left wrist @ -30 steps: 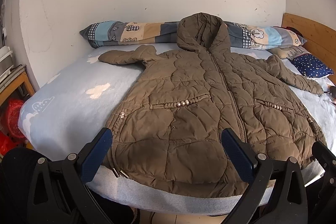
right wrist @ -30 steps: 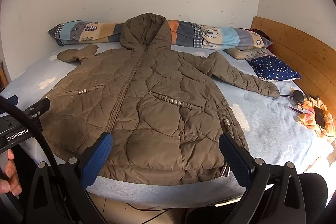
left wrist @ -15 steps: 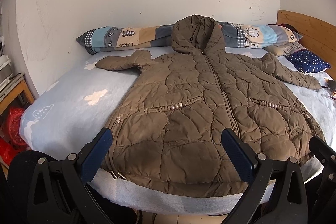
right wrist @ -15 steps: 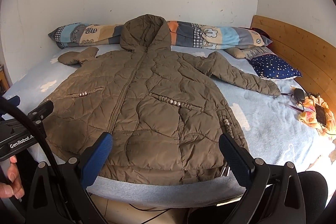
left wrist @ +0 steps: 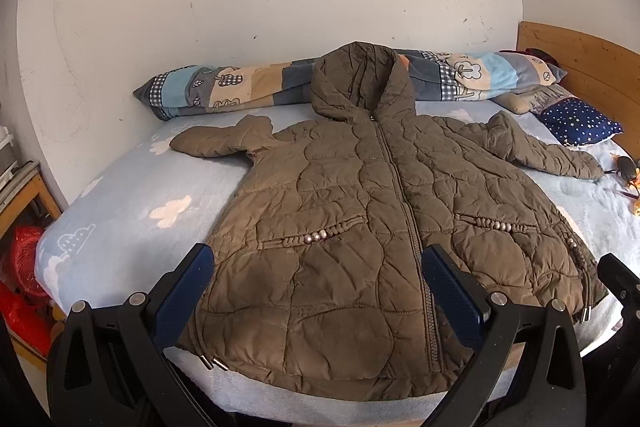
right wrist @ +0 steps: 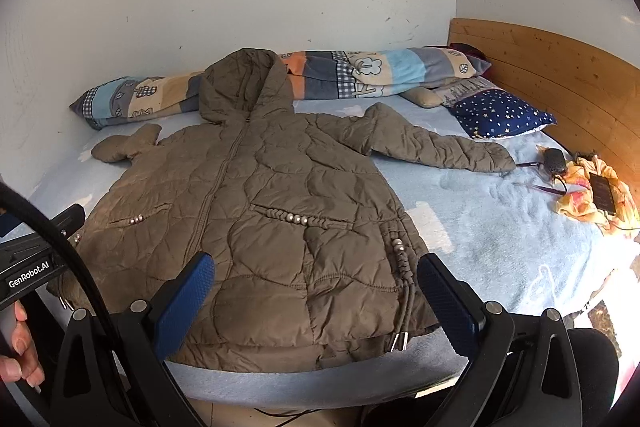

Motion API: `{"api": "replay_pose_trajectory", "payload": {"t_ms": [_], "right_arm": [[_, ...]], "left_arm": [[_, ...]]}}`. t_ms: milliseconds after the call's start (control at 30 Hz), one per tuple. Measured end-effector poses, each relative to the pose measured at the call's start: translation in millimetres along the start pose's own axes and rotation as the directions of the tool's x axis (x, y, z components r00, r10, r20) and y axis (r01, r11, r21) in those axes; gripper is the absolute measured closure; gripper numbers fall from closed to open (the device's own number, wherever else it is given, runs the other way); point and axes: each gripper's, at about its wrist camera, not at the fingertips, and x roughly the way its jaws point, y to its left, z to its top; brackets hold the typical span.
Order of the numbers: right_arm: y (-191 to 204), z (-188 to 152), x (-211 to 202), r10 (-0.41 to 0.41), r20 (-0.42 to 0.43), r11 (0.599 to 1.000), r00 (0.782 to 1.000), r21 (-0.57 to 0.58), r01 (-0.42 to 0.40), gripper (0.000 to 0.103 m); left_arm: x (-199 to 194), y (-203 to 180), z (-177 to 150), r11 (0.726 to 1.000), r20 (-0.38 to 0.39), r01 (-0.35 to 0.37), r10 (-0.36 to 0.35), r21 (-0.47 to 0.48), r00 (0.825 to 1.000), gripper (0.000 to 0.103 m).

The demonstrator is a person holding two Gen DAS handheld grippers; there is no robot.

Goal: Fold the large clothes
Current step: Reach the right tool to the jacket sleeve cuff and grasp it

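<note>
Since the earlier frames both cameras have risen a little and tilted down, so the coat [left wrist: 360, 227] now sits lower in each view and more wall shows above it; the coat itself has not moved. It lies flat and zipped on the bed [left wrist: 132, 227], front up, its hem at the near edge and its hood [left wrist: 356, 79] resting against the long pillow [left wrist: 224, 91] by the wall. 1 sleeve [left wrist: 220, 141] is bent short toward the left, the other sleeve [right wrist: 432, 147] stretches out to the right, toward a starred cushion [right wrist: 500, 115].

The left gripper [left wrist: 318, 291] hovers over the hem with its jaws spread wide and holding nothing. The right gripper [right wrist: 314, 291] is the same, released, above the hem's right part near the drawcords [right wrist: 400, 331]. Neither one touches the cloth.

This probably means that the folding has not begun: the 2 grippers were only brought into position, and the first grasp, likely at a sleeve or a side, is not yet made.
</note>
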Motion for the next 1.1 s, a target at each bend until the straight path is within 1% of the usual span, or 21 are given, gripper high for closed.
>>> {"api": "replay_pose_trajectory", "payload": {"t_ms": [100,167,300,433,500,600,733,833,867,933,1000,1067,1100], "right_arm": [[-12.1,6.1,5.6,-0.004,-0.021,0.999,1.0,0.035,0.005,0.0],[-25.9,13.3,6.4,-0.003,-0.017,0.997,1.0,0.074,0.004,0.0],[-71.9,48.0,15.6,-0.009,-0.003,0.98,1.0,0.198,0.009,0.0],[-121.3,87.5,34.4,-0.079,0.013,0.95,0.997,0.304,0.071,0.0],[-142.8,103.1,44.1,-0.117,0.01,0.926,0.993,0.362,0.105,0.0],[-169.3,117.9,60.1,-0.122,-0.001,0.89,0.993,0.443,0.11,0.0],[-195.5,130.8,83.7,-0.125,-0.03,0.858,0.992,0.499,0.123,0.0],[-217.7,135.3,102.2,-0.118,-0.061,0.825,0.991,0.55,0.132,0.0],[-226.1,135.8,109.5,-0.111,-0.078,0.811,0.991,0.569,0.135,0.0],[-248.3,137.1,120.9,-0.094,-0.09,0.772,0.991,0.623,0.13,0.0],[-269.4,137.7,132.3,-0.082,-0.103,0.736,0.991,0.665,0.13,0.0],[-291.1,137.7,142.6,-0.059,-0.098,0.693,0.993,0.712,0.112,0.0],[-303.4,137.4,146.8,-0.05,-0.089,0.67,0.995,0.735,0.099,0.0]], "left_arm": [[3.2,-3.0,2.0,1.0,-0.008,0.0,0.0,0.009,1.0,0.0],[6.7,-2.6,4.5,1.0,-0.025,0.014,-0.014,-0.002,1.0,0.0],[16.5,-3.4,12.7,0.999,-0.058,0.023,-0.025,-0.023,0.998,0.0],[27.5,-2.2,20.1,0.998,-0.076,0.018,-0.022,-0.053,0.997,0.0],[34.2,-3.1,22.8,0.998,-0.091,0.016,-0.021,-0.056,0.996,0.0],[43.2,-3.8,25.8,0.997,-0.119,0.015,-0.023,-0.072,0.993,0.0],[51.4,-6.7,30.6,0.997,-0.141,0.023,-0.033,-0.072,0.99,0.0],[58.6,-10.8,40.0,0.998,-0.144,0.025,-0.034,-0.058,0.989,0.0],[61.1,-12.1,45.5,0.998,-0.138,0.028,-0.036,-0.055,0.99,0.0],[68.4,-14.4,59.8,0.998,-0.133,0.039,-0.045,-0.048,0.99,0.0],[79.4,-17.0,79.7,0.998,-0.122,0.05,-0.054,-0.037,0.991,0.0],[93.9,-18.6,102.1,0.998,-0.107,0.048,-0.051,-0.031,0.993,0.0],[103.0,-20.0,114.4,0.999,-0.086,0.045,-0.047,-0.025,0.995,0.0]]}}
